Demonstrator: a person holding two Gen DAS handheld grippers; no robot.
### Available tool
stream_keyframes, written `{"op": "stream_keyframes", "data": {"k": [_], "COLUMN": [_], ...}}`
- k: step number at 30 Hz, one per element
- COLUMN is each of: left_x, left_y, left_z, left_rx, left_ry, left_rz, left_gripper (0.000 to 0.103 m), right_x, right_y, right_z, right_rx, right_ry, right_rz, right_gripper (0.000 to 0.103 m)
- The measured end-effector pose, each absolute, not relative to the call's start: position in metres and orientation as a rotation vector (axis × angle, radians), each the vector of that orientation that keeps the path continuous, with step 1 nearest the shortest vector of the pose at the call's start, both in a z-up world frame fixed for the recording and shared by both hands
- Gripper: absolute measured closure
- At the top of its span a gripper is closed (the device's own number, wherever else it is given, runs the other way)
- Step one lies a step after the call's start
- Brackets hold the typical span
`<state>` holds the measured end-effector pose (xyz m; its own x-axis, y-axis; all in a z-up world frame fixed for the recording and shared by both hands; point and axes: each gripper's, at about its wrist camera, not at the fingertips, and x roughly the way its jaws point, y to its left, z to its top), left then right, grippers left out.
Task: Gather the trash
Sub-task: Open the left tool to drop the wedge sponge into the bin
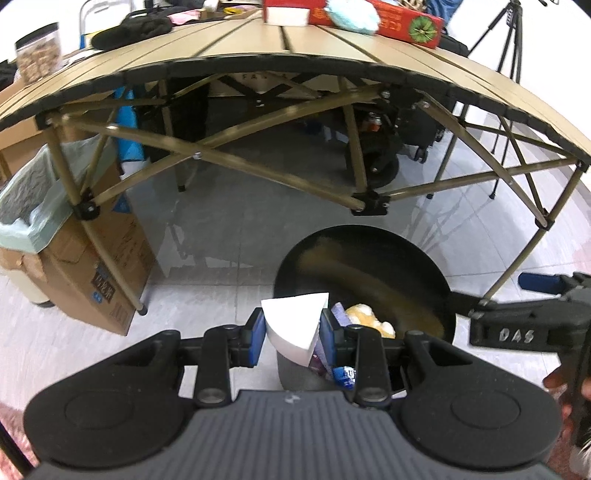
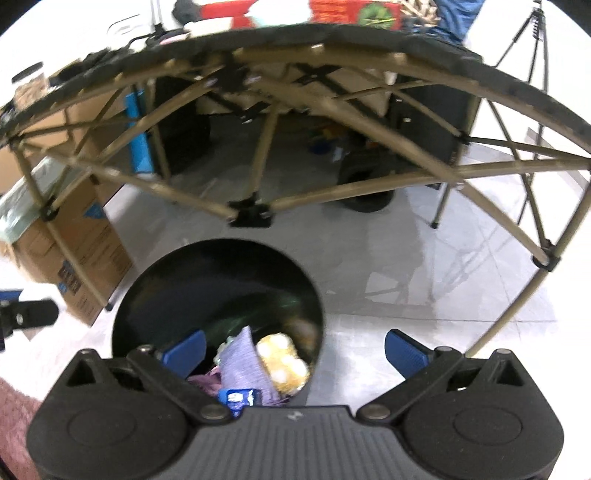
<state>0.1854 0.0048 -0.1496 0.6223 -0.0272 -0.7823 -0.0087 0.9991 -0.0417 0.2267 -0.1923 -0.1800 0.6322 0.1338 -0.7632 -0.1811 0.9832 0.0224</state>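
Observation:
My left gripper (image 1: 293,334) is shut on a white wedge-shaped piece of foam (image 1: 293,326), held over the near left rim of a round black trash bin (image 1: 369,258). Inside the bin lie a yellow sponge-like lump (image 1: 369,319), a purple wrapper and a blue packet (image 1: 344,374). In the right wrist view the same bin (image 2: 218,280) sits just below my right gripper (image 2: 295,349), whose jaws stand wide open with nothing between them. The yellow lump (image 2: 282,363), purple wrapper (image 2: 243,360) and blue packet (image 2: 240,397) show in the bin. The right gripper's body (image 1: 532,325) appears at the right edge of the left wrist view.
A folding tan slatted table (image 1: 258,40) with crossed legs stands beyond the bin; a red box (image 1: 399,22) and a light blue item lie on top. A cardboard box (image 1: 96,258) with a pale green liner sits at left. A tripod (image 1: 509,40) stands at back right.

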Motion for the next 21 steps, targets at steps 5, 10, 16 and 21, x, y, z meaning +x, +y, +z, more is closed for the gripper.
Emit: {"op": "stream_keyframes", "data": {"k": [5, 10, 16, 21], "left_x": [0.196, 0.210, 0.223, 0.237], "left_y": [-0.011, -0.027, -0.046, -0.058], "left_z": [-0.153, -0.157, -0.161, -0.166], "left_rx": [-0.015, 0.007, 0.036, 0.050], "left_ry": [0.906, 0.913, 0.915, 0.925], "left_rz": [-0.043, -0.072, -0.110, -0.132], "left_gripper": [0.072, 0.072, 0.072, 0.072], "right_x": [0.229, 0.234, 0.236, 0.235], "right_y": [-0.217, -0.240, -0.261, -0.262], "right_z": [-0.170, -0.162, -0.156, -0.151], "right_rx": [-0.015, 0.045, 0.119, 0.131], "right_ry": [0.833, 0.808, 0.789, 0.768], "right_rz": [0.122, 0.057, 0.017, 0.011], "right_gripper": [0.000, 0.000, 0.000, 0.000]}}
